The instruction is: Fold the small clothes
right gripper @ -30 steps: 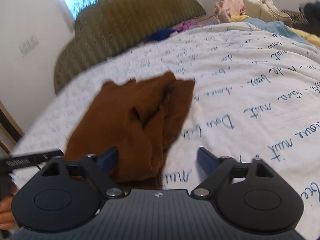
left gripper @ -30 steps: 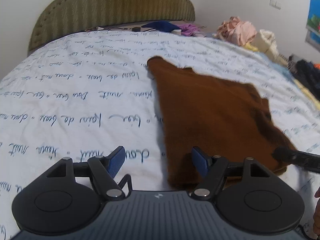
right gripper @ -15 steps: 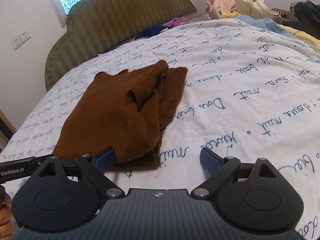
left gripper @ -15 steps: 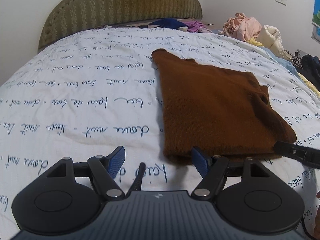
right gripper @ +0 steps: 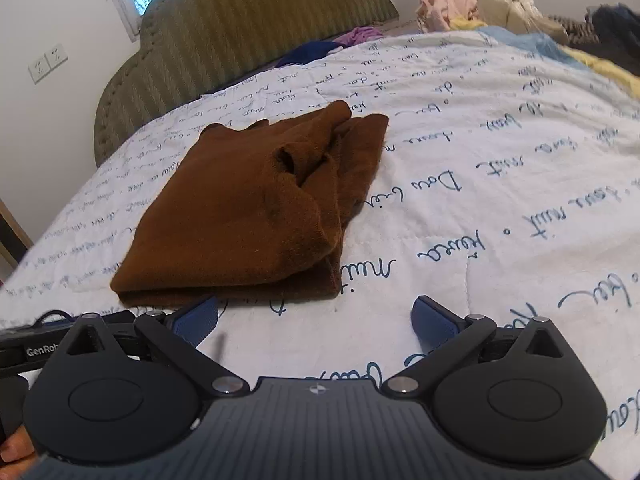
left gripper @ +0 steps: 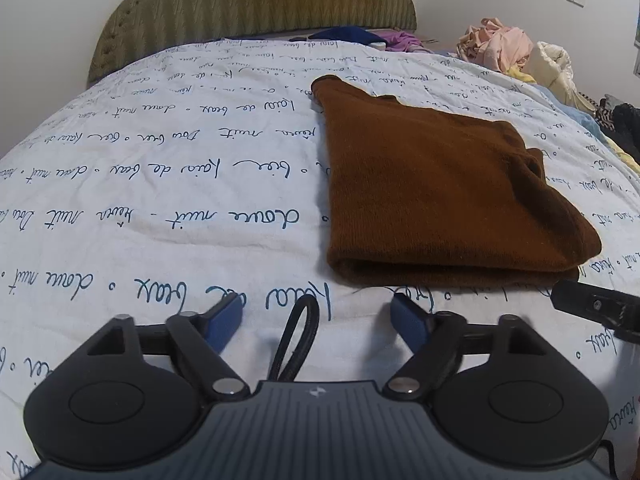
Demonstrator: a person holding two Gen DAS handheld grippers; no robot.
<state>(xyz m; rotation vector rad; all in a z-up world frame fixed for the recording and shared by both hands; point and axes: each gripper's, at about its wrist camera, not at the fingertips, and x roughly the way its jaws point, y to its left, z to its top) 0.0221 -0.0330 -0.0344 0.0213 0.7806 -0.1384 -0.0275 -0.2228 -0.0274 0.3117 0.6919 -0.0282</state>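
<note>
The folded rust-brown knit garment (left gripper: 436, 188) on the script-printed white quilt (left gripper: 160, 184) looks soft, light and floppy, best pinched at its near folded-edge corners, while the left gripper (left gripper: 318, 318) and right gripper (right gripper: 316, 320) are both opening with nothing between their jaws.

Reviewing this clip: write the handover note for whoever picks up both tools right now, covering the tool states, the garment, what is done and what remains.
Left tool: jaws opening, nothing between them, just short of the brown garment.
Right tool: jaws opening, empty, at the garment's near edge.
Garment: lies folded on the white bedspread, free of both tools; the layers on its right side are bunched and uneven.
Done: this piece appears folded and released.
Left: perhaps tidy the bunched side; more clothes in the pile at the far right of the bed look unfolded.
</note>
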